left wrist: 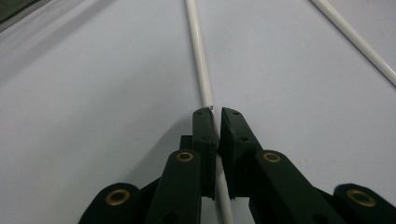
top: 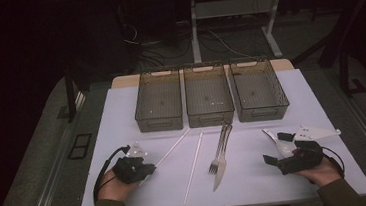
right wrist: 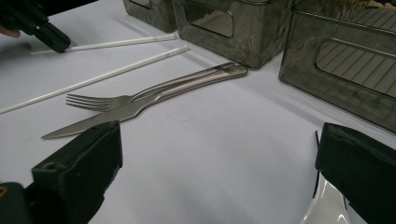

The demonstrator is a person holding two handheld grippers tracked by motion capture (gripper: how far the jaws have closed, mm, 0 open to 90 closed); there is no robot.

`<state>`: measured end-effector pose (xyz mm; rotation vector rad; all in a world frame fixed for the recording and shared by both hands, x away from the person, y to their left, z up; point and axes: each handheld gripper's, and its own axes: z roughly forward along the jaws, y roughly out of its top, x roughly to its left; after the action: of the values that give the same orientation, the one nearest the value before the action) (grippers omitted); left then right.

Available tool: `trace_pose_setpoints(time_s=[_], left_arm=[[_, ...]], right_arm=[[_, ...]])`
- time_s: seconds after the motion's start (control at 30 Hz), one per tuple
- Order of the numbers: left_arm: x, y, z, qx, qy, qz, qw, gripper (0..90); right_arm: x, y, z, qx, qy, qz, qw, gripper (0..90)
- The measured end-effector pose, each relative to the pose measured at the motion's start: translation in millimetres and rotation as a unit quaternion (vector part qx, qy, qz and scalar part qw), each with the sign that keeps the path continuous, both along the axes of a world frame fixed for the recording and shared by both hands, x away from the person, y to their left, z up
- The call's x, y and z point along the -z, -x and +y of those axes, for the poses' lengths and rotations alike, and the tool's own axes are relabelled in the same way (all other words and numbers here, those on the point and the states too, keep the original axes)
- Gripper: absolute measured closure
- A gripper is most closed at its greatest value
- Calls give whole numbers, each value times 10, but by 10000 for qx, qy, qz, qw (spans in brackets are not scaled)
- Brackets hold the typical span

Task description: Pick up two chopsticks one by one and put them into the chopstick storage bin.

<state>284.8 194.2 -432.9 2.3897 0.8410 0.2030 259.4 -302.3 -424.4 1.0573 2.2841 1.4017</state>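
Long, thin white chopstick [left wrist: 198,51], glossy, straight, flat on table.

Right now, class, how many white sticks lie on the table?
2. One white stick lies left, its near end between the left gripper's jaws; the other stick lies right of it, beside the fork.

Dim, dark surroundings, soft focus

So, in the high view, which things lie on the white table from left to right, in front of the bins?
Left claw → two thin white sticks → steel fork and knife, overlapping → white plastic spoon → right claw.
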Motion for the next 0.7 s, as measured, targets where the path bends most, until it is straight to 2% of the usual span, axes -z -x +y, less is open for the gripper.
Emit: trace_pose_setpoints(time_s=[0.27,0.33,0.37,0.53,0.6,0.7], left_arm=[[0,-5,13,13,33,-1,10000,828],[-18,5,7,43,82,-65,9999,755],[-32,5,8,61,118,-80,9999,755],[-108,-16,-37,-74,539,-237,9982,664],[-122,-28,-55,-89,581,-246,9980,656],[-152,-99,-106,-128,837,-275,9960,620]], right_arm=[[1,1,1,-10,0,11,10000,7],[1,1,1,-11,2,9,10000,7],[1,1,1,-11,2,9,10000,7],[5,0,6,-14,0,13,10000,7],[5,-1,7,-14,3,16,10000,6],[10,-3,11,-10,7,20,10000,6]])
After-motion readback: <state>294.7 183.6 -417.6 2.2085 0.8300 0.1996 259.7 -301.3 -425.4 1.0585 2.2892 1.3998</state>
